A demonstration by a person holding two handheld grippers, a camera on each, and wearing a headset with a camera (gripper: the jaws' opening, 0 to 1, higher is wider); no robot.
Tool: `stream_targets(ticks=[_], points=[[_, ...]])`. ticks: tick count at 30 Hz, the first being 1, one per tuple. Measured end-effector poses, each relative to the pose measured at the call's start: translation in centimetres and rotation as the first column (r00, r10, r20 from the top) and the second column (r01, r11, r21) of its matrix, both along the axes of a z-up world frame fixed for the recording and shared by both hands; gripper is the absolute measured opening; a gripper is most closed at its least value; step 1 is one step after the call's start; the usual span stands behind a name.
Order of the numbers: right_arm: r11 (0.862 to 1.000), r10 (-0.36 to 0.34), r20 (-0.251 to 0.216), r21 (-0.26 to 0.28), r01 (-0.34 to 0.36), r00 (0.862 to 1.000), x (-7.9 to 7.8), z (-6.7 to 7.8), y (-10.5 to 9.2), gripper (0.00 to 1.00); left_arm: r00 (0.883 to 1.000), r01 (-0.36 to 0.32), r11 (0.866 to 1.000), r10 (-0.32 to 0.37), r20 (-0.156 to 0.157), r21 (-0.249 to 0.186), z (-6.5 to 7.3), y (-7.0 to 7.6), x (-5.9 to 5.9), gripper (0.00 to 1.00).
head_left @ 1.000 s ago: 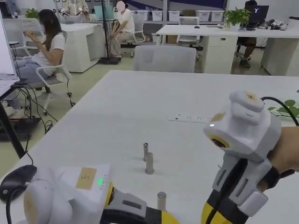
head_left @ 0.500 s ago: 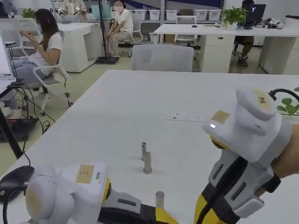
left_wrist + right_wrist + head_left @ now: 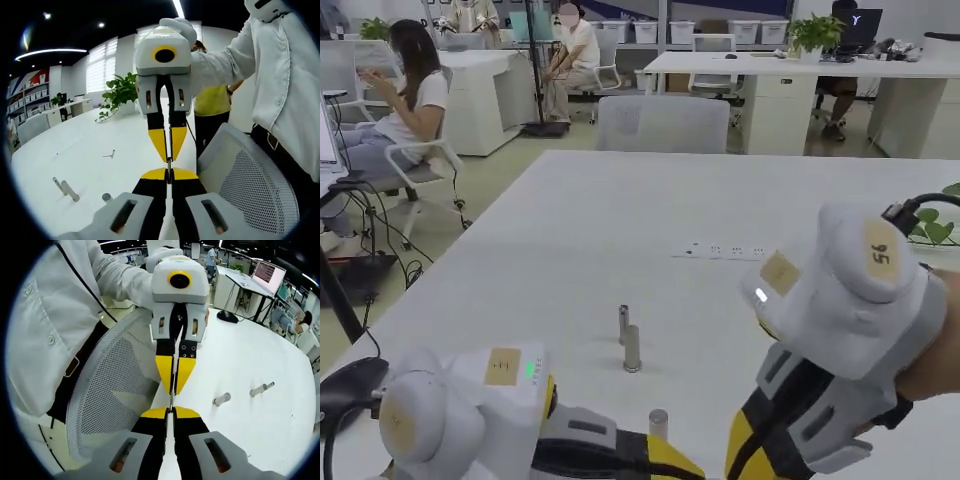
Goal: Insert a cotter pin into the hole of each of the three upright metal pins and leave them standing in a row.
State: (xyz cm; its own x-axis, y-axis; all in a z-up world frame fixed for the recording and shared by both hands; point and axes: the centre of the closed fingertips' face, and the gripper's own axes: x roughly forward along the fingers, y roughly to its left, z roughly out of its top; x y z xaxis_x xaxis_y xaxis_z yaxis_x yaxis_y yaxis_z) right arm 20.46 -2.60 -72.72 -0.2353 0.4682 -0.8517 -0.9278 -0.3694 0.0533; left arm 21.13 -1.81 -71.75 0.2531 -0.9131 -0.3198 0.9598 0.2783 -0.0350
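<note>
Left tongs point(image 3: 169, 173) and right tongs point(image 3: 171, 411) seemingly pinch one cotter pin point(image 3: 169, 164).

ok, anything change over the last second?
Right gripper rolled and dipped slightly in the head view. Left gripper stayed put. Both are shut tip to tip on the cotter pin. The three upright pins stand untouched.

The head view looks forward and down across the table point(image 3: 620, 220) from its near edge. The two gripper views face each other closely, both catching the metal pins point(image 3: 65, 187) point(image 3: 222, 399) off to one side.
</note>
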Motion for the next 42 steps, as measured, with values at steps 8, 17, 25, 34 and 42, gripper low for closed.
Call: stream_targets(ticks=[8, 17, 25, 34, 42], points=[[1.000, 0.007, 0.023, 0.004, -0.007, 1.000, -0.01, -0.15, -0.07, 0.06, 1.000, 0.007, 1.000, -0.007, 0.006, -0.002, 0.07, -0.06, -0.14, 0.00], [1.000, 0.012, 0.039, -0.008, -0.012, 0.999, -0.09, -0.37, -0.09, 0.06, 1.000, 0.010, 1.000, -0.010, 0.011, -0.010, 0.29, -0.22, -0.23, 0.00], [1.000, 0.008, 0.025, 0.003, -0.008, 1.000, -0.28, -0.30, 0.07, 0.06, 1.000, 0.012, 1.000, -0.012, 0.011, -0.010, 0.24, -0.26, -0.38, 0.00], [1.000, 0.000, 0.022, 0.008, -0.001, 1.000, -0.27, -0.51, 0.00, 0.06, 1.000, 0.011, 1.000, -0.011, 0.011, -0.020, 0.43, -0.29, -0.36, 0.00], [1.000, -0.022, 0.036, 0.006, 0.022, 0.999, -0.02, -0.09, 0.01, 0.04, 1.000, -0.003, 1.000, 0.003, -0.006, -0.030, 0.14, -0.13, -0.25, 0.00]])
